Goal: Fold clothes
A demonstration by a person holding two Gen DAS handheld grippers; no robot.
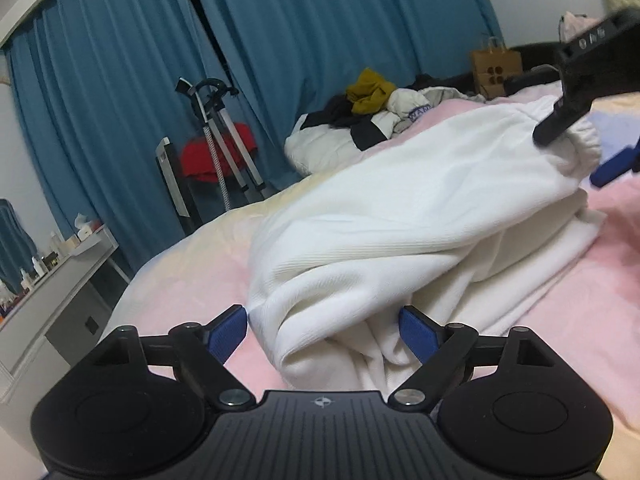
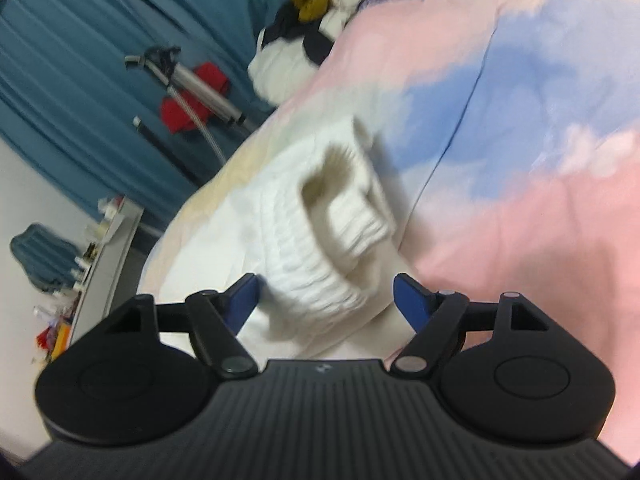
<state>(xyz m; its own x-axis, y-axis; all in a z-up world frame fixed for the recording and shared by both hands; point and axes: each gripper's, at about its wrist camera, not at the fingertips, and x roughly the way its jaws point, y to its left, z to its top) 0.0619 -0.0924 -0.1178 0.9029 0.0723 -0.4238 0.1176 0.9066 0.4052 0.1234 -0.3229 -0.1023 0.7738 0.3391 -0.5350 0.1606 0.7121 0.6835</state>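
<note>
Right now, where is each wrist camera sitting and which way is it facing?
Left wrist: on the left tool, low over the bed, facing the white garment and curtains; its open fingers and the right tool show.
Right wrist: on the right tool, tilted, facing the garment's ribbed cuff; its open fingers show.
Shared: garment, bed, clothes pile, curtains.

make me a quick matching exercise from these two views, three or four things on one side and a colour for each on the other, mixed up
Things:
1. sweater
2. curtains
3. crumpled garment on the far pile
4. bag by the wall

Colours:
a. teal blue
b. brown
c. white
d. mustard yellow

Pairs: 1-c, 2-a, 3-d, 4-b
</note>
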